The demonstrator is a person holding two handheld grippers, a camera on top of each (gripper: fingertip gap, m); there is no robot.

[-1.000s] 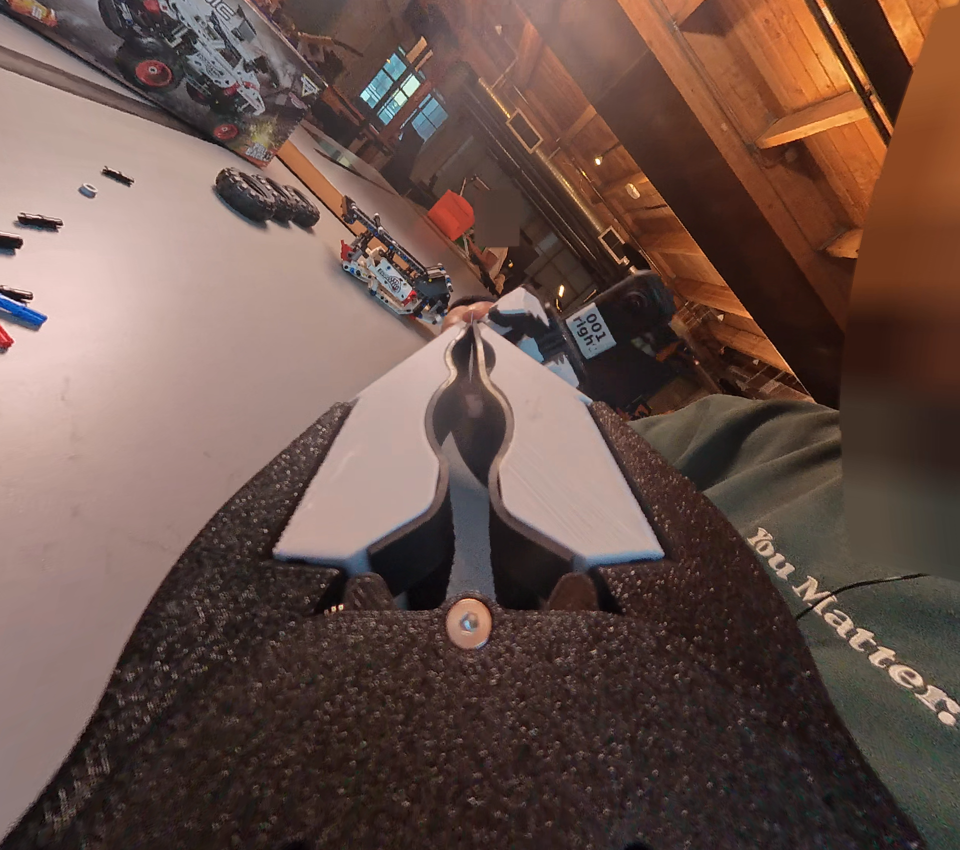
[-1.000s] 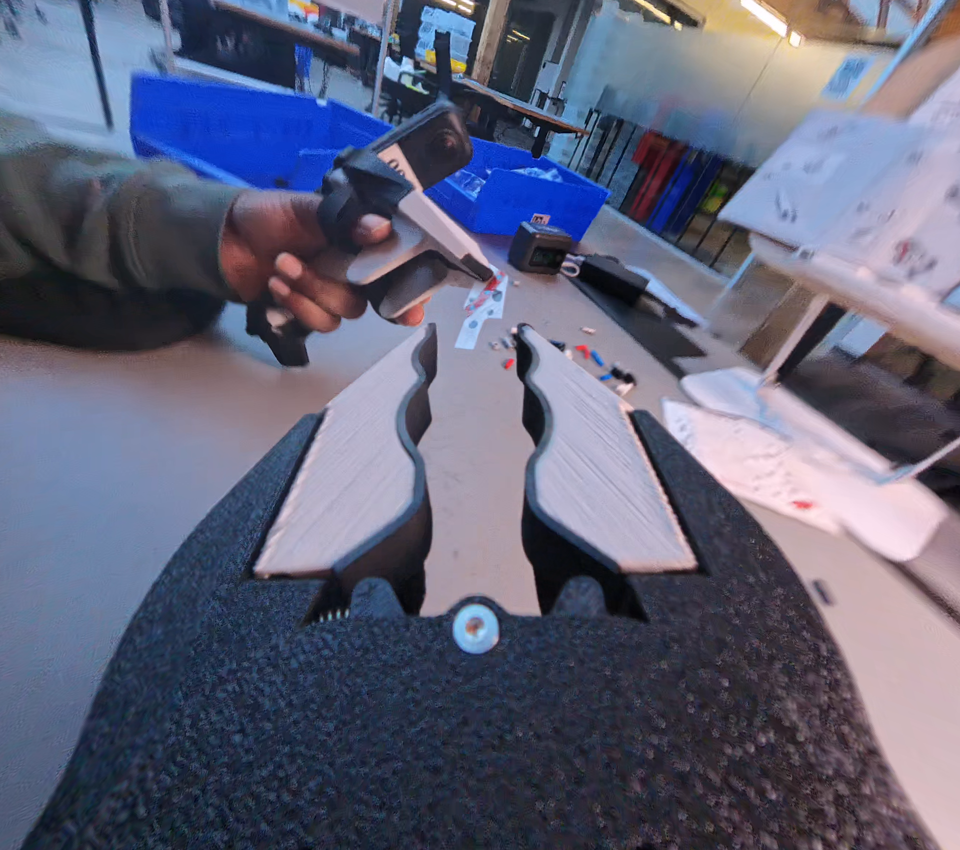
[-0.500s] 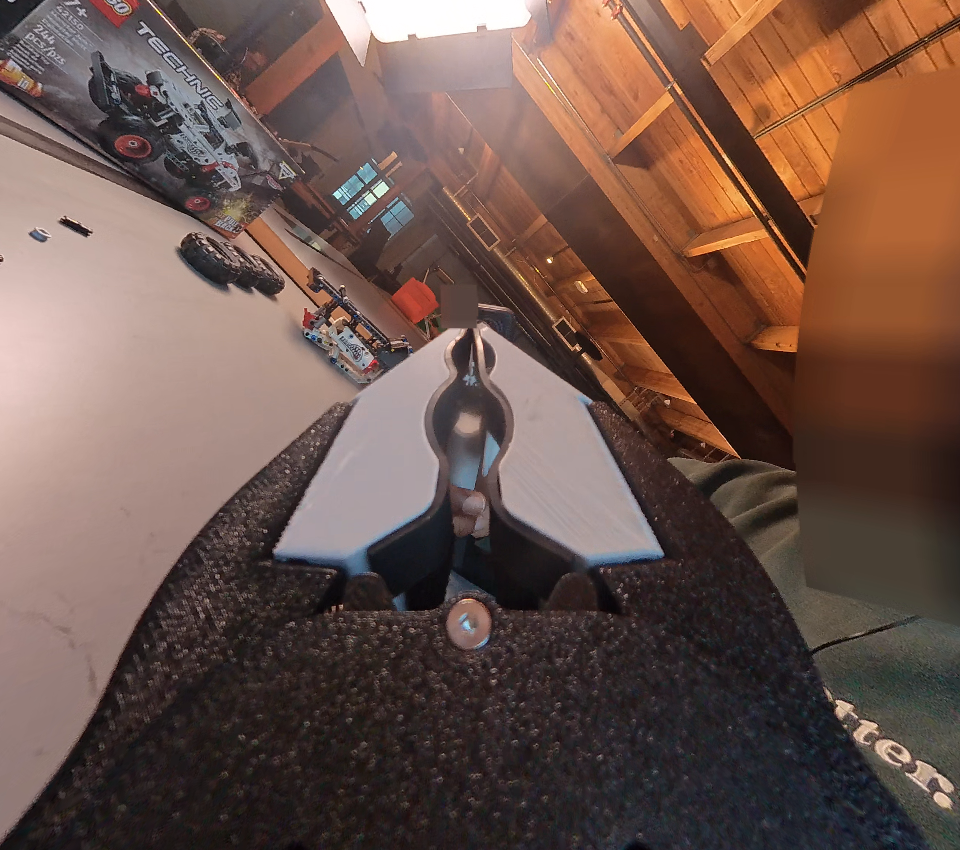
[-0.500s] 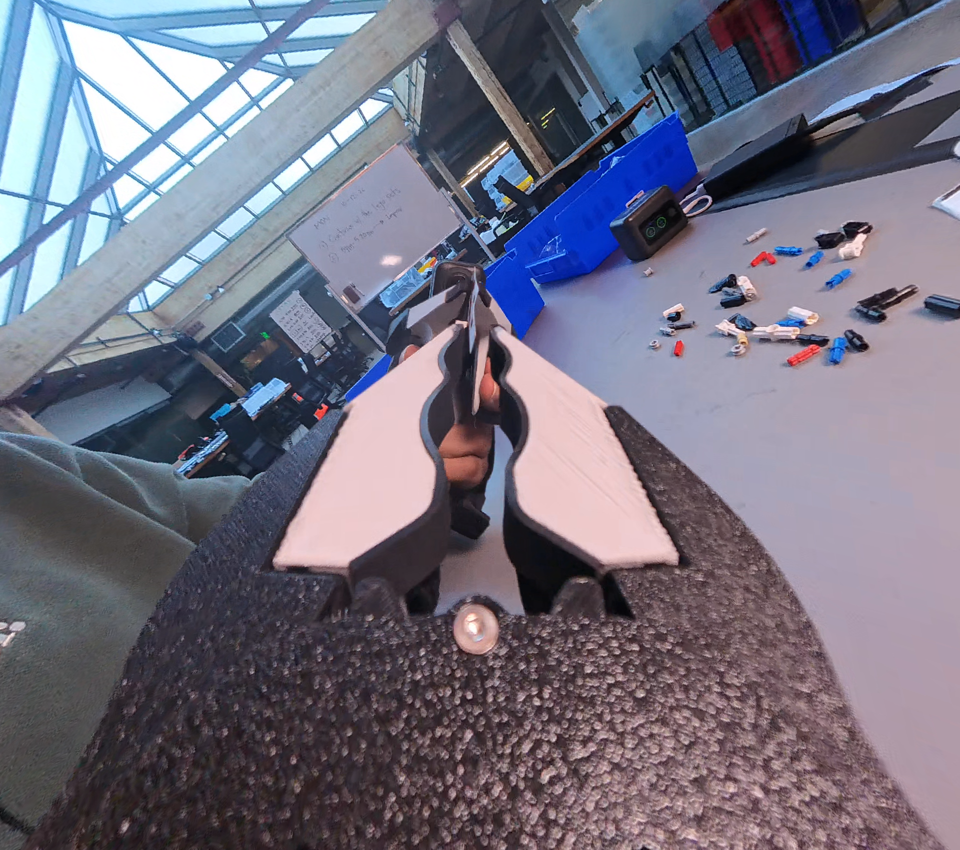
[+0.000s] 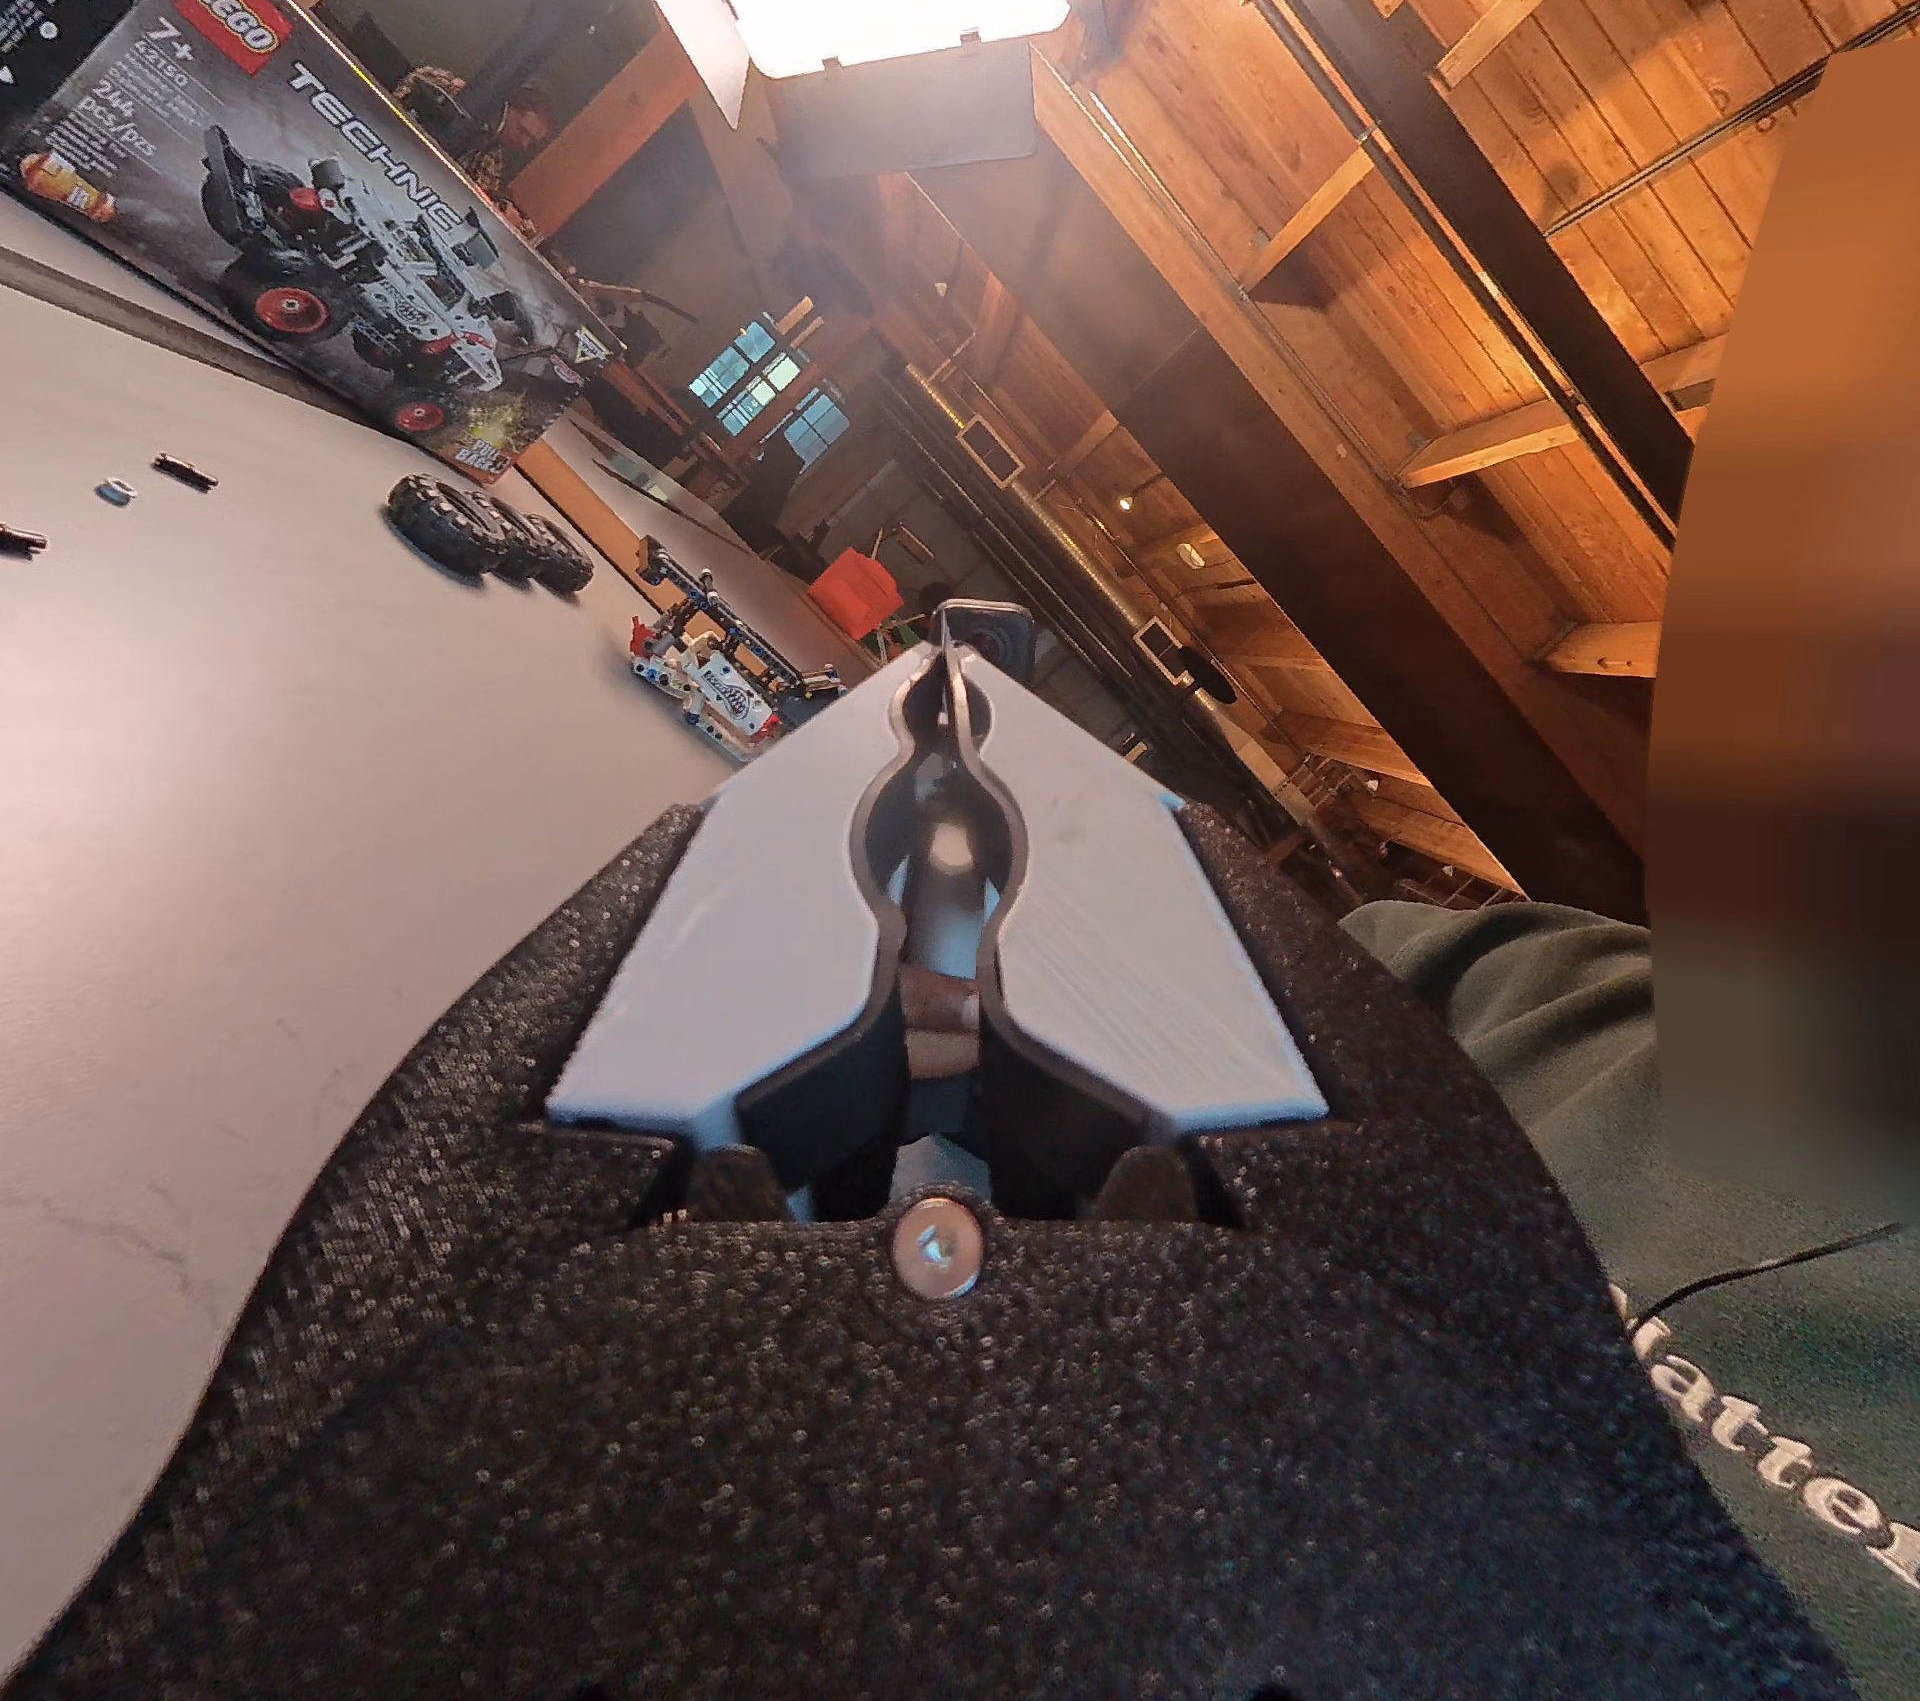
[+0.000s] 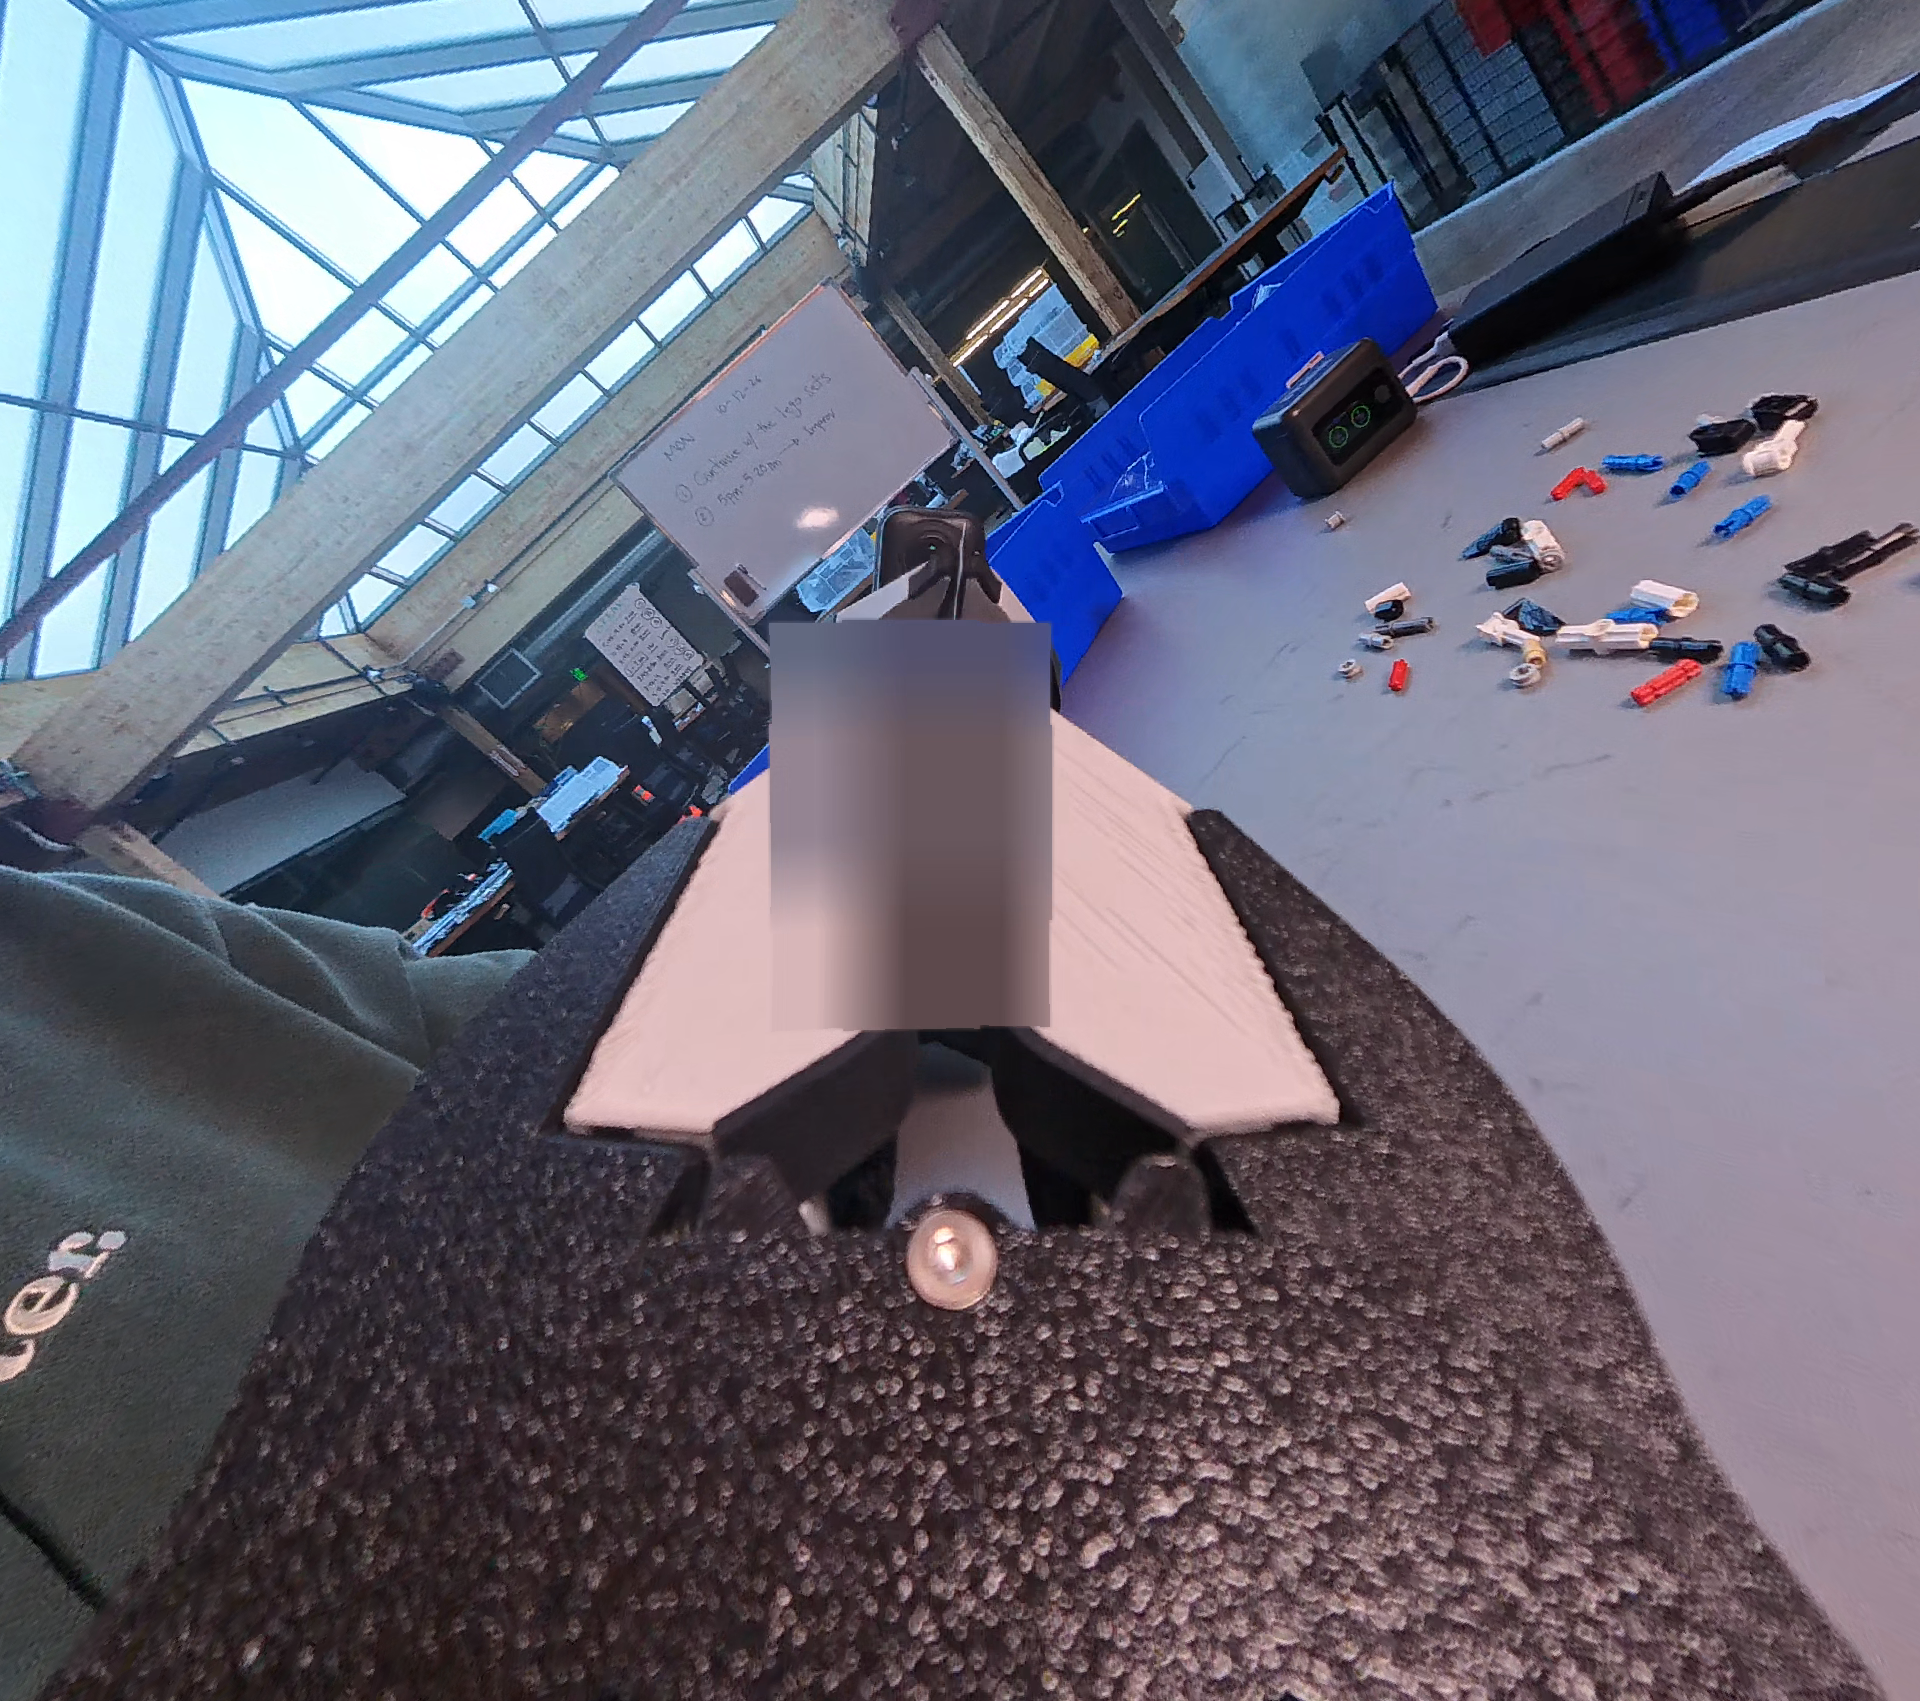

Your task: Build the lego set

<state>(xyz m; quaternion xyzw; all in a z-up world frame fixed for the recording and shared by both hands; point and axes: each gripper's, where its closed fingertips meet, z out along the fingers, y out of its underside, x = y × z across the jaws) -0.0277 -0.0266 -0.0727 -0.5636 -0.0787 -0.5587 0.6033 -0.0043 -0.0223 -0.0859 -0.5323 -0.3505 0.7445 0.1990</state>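
The half-built lego model [image 5: 717, 683] is sitting on the grey surface [image 5: 260, 820] near 3 black tyres [image 5: 488, 539], and loose lego pieces [image 6: 1621, 612] are lying scattered farther off. Compared with 1 second ago, both tools are tilting upward toward the ceiling. The left hand-held gripper [image 5: 948, 664] is pressed together, holding nothing. The right hand-held gripper [image 6: 914, 675] is hidden behind a blur; I cannot tell its spread.

Tires [image 5: 488, 536] on table [image 5: 260, 820] btwn box [image 5: 301, 197] & model [image 5: 717, 675].
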